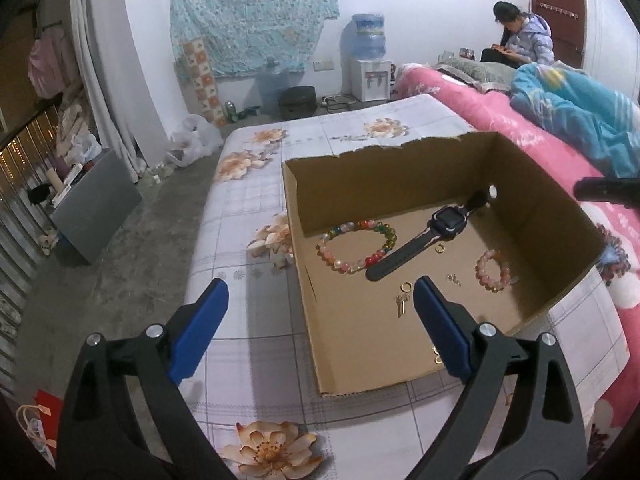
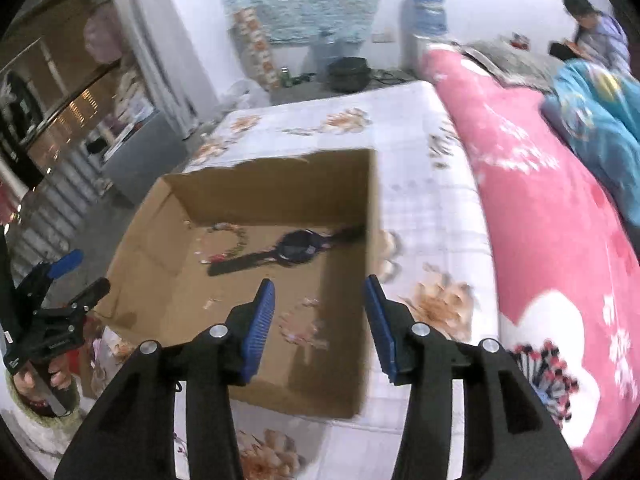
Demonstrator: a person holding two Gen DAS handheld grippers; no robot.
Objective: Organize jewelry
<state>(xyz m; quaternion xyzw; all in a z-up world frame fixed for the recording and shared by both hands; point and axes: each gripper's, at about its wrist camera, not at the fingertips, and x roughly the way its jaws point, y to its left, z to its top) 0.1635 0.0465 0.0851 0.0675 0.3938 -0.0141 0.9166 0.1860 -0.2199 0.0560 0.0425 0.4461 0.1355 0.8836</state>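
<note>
Scanning from the left, I find the left tool (image 1: 320, 300) with its blue pads spread wide and nothing between them; one pad hangs over the flowered bed sheet (image 1: 248, 240), the other over the near left part of the cardboard box (image 1: 400, 168). The box sits open on the bed and holds the jewelry. At its left lies a multicoloured bead bracelet (image 1: 356, 246). Next comes a black watch (image 1: 424, 240), laid diagonally, its strap touching the bracelet. In front of the watch are small gold pieces (image 1: 404, 298), too small for me to identify. Further right lies a pink bead bracelet (image 1: 493, 271), near the right wall of the box. In the right wrist view, which is blurred, the right tool (image 2: 320, 316) stands partly spread and empty, above the pink bracelet and the right wall of the box. A pink blanket (image 2: 560, 240) covers the bed on the right
</note>
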